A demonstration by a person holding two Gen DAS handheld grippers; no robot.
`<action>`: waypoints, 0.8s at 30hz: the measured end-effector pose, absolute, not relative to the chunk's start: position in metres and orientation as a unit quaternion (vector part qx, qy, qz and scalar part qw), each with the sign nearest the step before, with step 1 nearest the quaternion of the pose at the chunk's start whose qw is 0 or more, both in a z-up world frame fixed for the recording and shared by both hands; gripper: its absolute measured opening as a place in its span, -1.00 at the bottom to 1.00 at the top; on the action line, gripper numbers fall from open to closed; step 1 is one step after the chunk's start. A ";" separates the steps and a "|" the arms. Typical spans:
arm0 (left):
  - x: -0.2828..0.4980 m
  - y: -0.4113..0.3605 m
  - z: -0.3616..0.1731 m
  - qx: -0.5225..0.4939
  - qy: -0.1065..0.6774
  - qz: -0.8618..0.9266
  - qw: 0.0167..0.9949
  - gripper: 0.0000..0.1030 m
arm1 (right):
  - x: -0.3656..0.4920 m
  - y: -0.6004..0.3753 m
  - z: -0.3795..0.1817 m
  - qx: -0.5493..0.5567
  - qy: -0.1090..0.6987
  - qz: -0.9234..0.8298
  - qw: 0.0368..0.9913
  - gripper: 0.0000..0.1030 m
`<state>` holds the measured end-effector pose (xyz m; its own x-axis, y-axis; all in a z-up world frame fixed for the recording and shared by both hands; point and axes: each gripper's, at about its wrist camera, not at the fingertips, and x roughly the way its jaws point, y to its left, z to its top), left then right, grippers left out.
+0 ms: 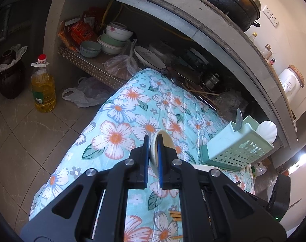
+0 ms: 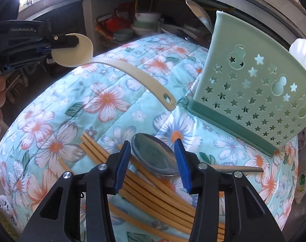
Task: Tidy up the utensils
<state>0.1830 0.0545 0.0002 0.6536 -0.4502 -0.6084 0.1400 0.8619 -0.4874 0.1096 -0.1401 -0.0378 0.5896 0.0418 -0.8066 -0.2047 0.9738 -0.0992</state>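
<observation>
Spoon: left tongs (image 2: 77, 40) clamp the cream plastic spoon (image 2: 120, 66) by its bowl, so the handle swings free towards the green holder (image 2: 251, 92), probably for dropping in handle first.
Right tongs: right tongs (image 2: 153, 159) stand apart around the metal spoon (image 2: 155, 157), pads not pressing.
Chopsticks: bamboo chopsticks (image 2: 153, 193) lie bundled beneath it on the floral quilt (image 2: 104, 100).
Holder: upright at the quilt's far side, already carrying a spoon.

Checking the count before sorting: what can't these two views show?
- Holder contents: both views; its wall hides all but a metal spoon tip and a white scalloped piece.
- Chopsticks: right view; right claw covers them, so no count.
- Shelf clutter: left view, dark, tangled.
</observation>
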 end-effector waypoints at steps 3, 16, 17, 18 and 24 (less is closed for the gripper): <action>0.183 0.056 -0.001 -0.203 0.382 -0.165 0.886 -0.89 | 0.113 -0.141 -0.041 -0.081 0.447 0.062 0.889 -0.36; 0.176 0.064 0.007 -0.198 0.364 -0.157 0.896 -0.89 | 0.106 -0.139 -0.022 -0.082 0.406 0.020 0.910 -0.79; 0.174 0.065 0.009 -0.196 0.361 -0.157 0.898 -0.89 | 0.103 -0.141 -0.017 -0.080 0.400 0.016 0.913 -0.83; 0.171 0.065 0.012 -0.193 0.356 -0.156 0.901 -0.89 | 0.099 -0.144 -0.010 -0.076 0.392 0.011 0.917 -0.84; 0.156 0.067 0.036 -0.180 0.323 -0.168 0.914 -0.89 | 0.075 -0.171 0.029 -0.037 0.348 -0.029 0.936 -0.92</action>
